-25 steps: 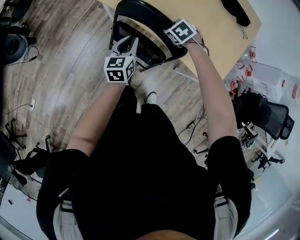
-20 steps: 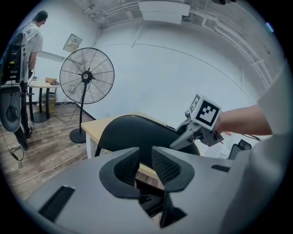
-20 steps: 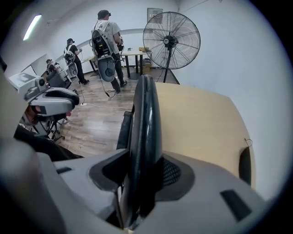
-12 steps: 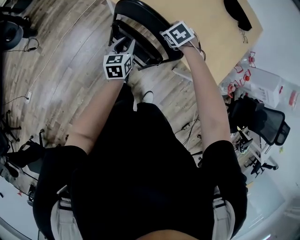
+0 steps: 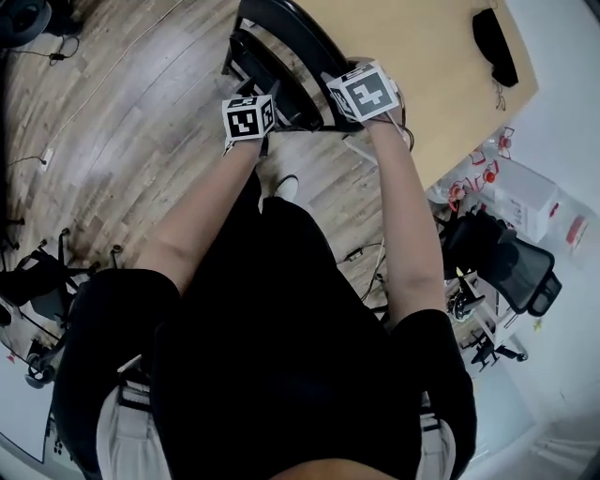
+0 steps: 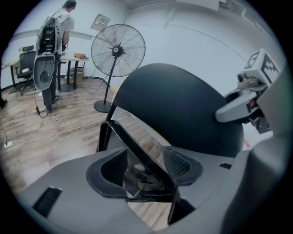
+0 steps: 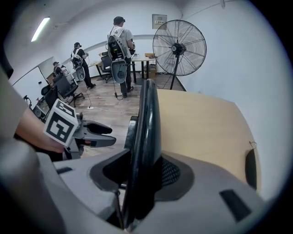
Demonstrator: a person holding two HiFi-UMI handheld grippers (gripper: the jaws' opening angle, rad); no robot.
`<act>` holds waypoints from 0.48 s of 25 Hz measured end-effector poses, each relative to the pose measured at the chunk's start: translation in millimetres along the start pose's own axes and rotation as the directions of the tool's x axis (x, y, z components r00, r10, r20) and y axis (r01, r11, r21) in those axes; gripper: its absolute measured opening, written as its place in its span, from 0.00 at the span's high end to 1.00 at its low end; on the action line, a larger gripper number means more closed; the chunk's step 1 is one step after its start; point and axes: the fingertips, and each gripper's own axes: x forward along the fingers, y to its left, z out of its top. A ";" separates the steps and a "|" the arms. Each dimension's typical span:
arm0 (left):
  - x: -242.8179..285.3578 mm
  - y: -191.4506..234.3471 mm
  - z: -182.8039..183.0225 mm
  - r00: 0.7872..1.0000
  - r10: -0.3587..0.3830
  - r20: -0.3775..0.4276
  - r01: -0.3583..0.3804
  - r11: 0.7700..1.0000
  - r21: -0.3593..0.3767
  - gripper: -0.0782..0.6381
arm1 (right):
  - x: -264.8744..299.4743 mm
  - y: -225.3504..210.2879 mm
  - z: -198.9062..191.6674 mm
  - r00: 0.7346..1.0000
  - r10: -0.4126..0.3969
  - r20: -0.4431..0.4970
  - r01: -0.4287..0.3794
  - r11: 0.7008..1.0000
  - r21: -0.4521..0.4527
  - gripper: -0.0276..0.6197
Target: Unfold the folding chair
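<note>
The folding chair (image 5: 286, 28) stands closed, leaning at the edge of the wooden table (image 5: 422, 56), with its thin profile turned towards the person. It is not yet spread.

The right gripper (image 7: 139, 173), on the table's side of the chair, is clenched across the narrow top edge of the backrest (image 6: 183, 109). In the right gripper view the black panel runs straight up between the two pads, and both bear on it. That hold looks meant to keep the chair upright and steady, so that it neither tips away from the table nor slides along it.

The left gripper (image 6: 145, 167) sits lower, on the side away from the table, and its jaws are opening. A slim black bar (image 6: 137, 151) crosses the gap between them at a slant, with room on either side, so nothing is gripped yet. It is probably the front edge of the seat, though at this angle it could be a frame tube. Reaching low makes sense: the seat must be swung out from the table while the backrest stays pinned.
</note>
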 end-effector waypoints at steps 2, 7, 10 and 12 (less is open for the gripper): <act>8.7 7.2 -8.3 0.999 0.028 -0.019 -0.029 0.999 -0.035 0.54 | -1.3 6.1 0.8 1.000 0.004 0.004 -0.004 1.000 -0.006 0.72; 32.9 24.7 -20.4 0.996 0.078 -0.045 -0.083 0.987 -0.137 0.46 | -1.2 15.3 4.6 1.000 0.000 0.031 0.000 1.000 0.010 0.72; 48.6 30.3 -27.8 0.994 0.093 -0.061 -0.102 0.978 -0.183 0.43 | -1.4 22.8 6.5 0.999 0.003 0.040 -0.004 1.000 0.015 0.73; 57.5 32.2 -30.4 0.992 0.104 -0.068 -0.115 0.974 -0.195 0.41 | -0.9 27.5 6.9 0.999 0.001 0.039 -0.001 1.000 0.006 0.73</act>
